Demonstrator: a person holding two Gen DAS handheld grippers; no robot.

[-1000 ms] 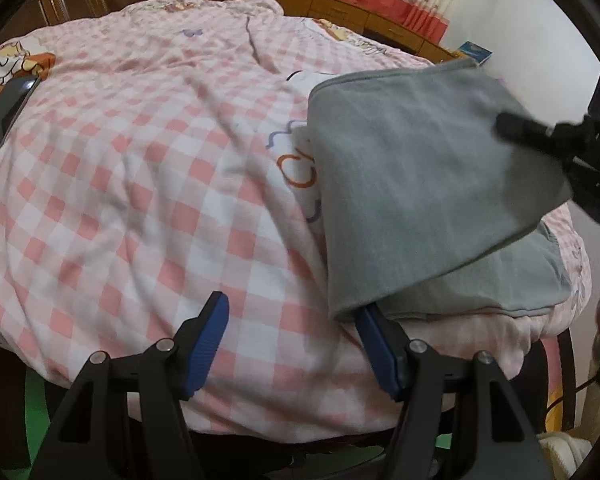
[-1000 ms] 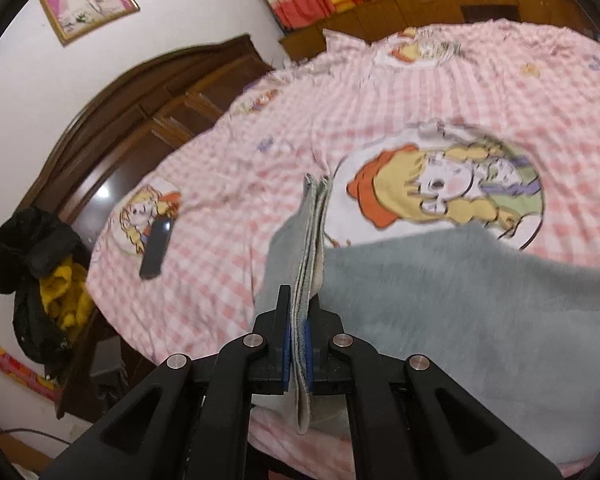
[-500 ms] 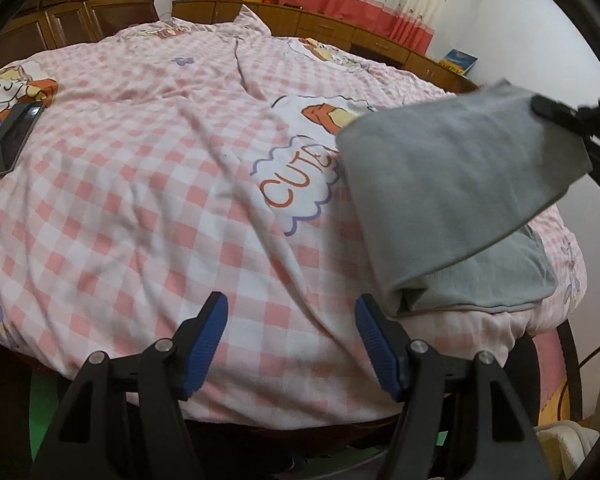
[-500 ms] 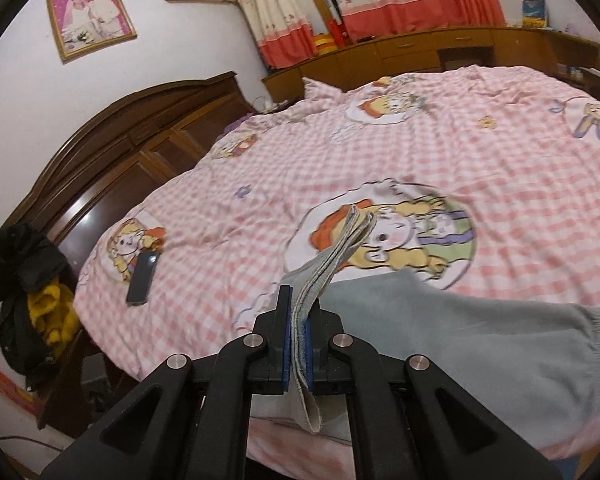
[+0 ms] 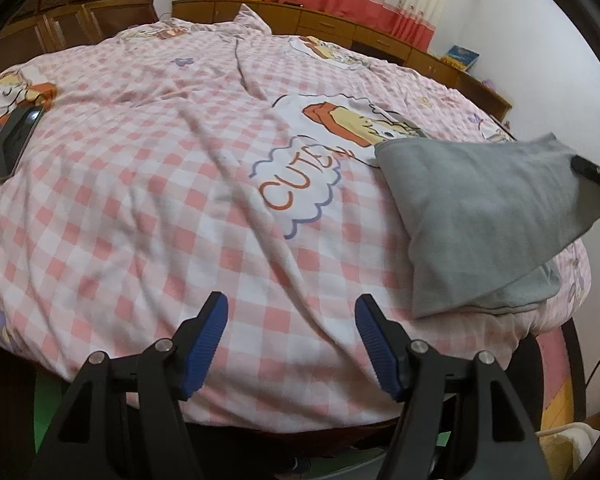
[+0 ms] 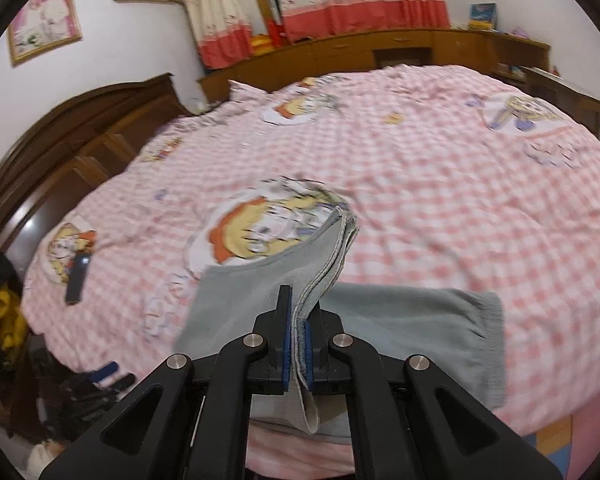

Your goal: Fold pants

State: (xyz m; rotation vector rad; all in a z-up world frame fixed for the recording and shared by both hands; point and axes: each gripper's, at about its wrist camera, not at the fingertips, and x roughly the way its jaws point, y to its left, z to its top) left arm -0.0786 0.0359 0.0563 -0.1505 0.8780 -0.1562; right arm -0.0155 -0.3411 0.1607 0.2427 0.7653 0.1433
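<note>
Checked bedspread [image 5: 140, 208] underneath; grey pants [image 6: 400, 320], soft and limp, at 3 o'clock, edge clamped in right gripper [image 6: 296, 344]; left gripper [image 5: 292, 344] agape, empty; best gripped at layered hem.

White walls, red-hemmed curtains [image 6: 340, 4], low wooden cabinets [image 6: 380, 50], dark headboard [image 6: 80, 132].

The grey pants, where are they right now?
The grey pants lie at the bed's near right edge in the left wrist view, beside the CUTE cartoon print, one layered edge clamped in the right gripper.
</note>
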